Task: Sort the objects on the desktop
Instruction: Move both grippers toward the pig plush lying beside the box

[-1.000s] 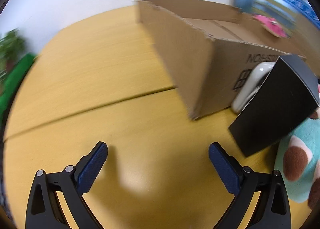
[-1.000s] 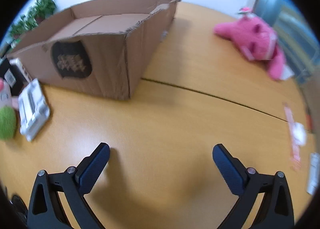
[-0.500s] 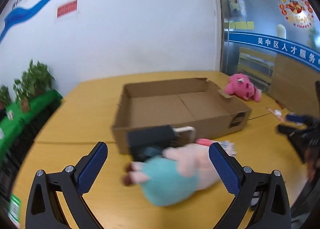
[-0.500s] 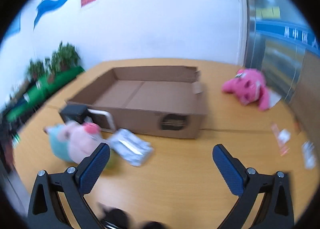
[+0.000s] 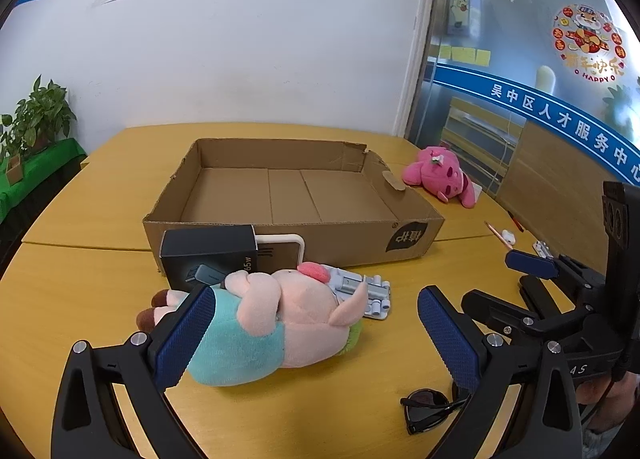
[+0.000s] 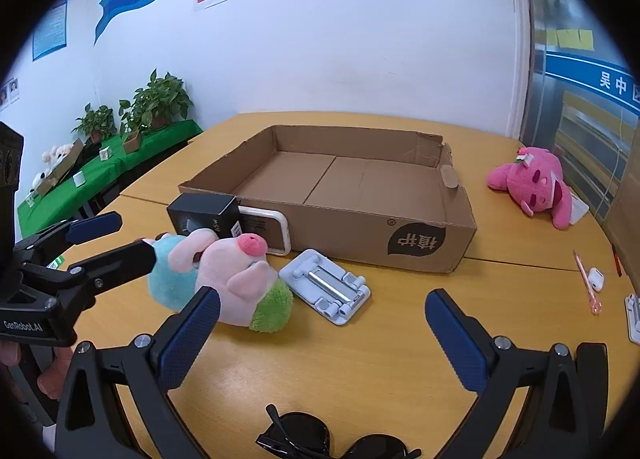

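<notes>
Both grippers hover empty over a crowded desk, nothing sorted yet.

The left gripper [image 5: 312, 323] and right gripper [image 6: 320, 323] both stand with jaws wide apart, holding nothing. The cardboard box [image 5: 288, 195] sits empty mid-table; the pig plush [image 5: 272, 319] lies just in front of it, touching the grey folding stand [image 6: 324, 287] and the black carton [image 5: 208, 255]. A grab at the plush could drag the stand or knock the white phone [image 6: 266, 227] leaning on the box wall. The sunglasses [image 6: 332, 443] lie near the table's front edge beneath the right gripper and risk being swept off.
</notes>
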Tool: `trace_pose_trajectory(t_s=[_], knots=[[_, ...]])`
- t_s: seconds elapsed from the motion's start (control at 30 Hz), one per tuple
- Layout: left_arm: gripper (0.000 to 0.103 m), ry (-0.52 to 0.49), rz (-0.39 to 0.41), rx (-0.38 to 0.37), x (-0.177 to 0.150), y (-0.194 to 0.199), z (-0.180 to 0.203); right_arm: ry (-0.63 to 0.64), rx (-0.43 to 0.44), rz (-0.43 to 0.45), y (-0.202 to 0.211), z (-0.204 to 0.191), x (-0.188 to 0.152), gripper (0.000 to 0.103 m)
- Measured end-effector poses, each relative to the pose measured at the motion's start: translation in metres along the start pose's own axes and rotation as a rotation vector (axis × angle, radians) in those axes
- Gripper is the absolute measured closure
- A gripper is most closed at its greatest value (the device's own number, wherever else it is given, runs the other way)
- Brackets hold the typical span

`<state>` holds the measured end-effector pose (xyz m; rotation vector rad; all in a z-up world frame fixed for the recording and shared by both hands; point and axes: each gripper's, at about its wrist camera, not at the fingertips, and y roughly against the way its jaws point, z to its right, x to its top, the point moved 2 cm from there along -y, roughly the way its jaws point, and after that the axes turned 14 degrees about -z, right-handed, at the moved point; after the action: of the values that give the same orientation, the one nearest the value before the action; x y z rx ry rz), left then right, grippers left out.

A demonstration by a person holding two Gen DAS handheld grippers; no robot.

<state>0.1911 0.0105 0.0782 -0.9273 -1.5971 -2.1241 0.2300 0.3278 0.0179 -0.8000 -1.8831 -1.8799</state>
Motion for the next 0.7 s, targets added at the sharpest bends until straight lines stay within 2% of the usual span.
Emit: trace_pose_trajectory(t_s=[0.1, 0.3, 0.47, 0.7], knots=[[0.001, 0.021, 0.011, 0.017, 0.001, 0.000, -0.005, -0.021, -0.002, -0.010, -0.002, 0.005, -0.002, 0.001], [0.001, 0.039, -0.013, 0.003, 0.000, -0.006, -0.013, -0.036, 0.005, -0.037, -0.011, 0.009, -0.001, 0.001], [0.001, 0.039, -0.025, 0.020, -0.001, -0.010, -0.019, -0.021, 0.002, -0.057, -0.019, 0.005, 0.002, 0.001], [0.001, 0.056, -0.008, 0.043, 0.000, -0.006, -0.033, -0.019, 0.006, -0.074, -0.025, 0.004, 0.005, 0.001]])
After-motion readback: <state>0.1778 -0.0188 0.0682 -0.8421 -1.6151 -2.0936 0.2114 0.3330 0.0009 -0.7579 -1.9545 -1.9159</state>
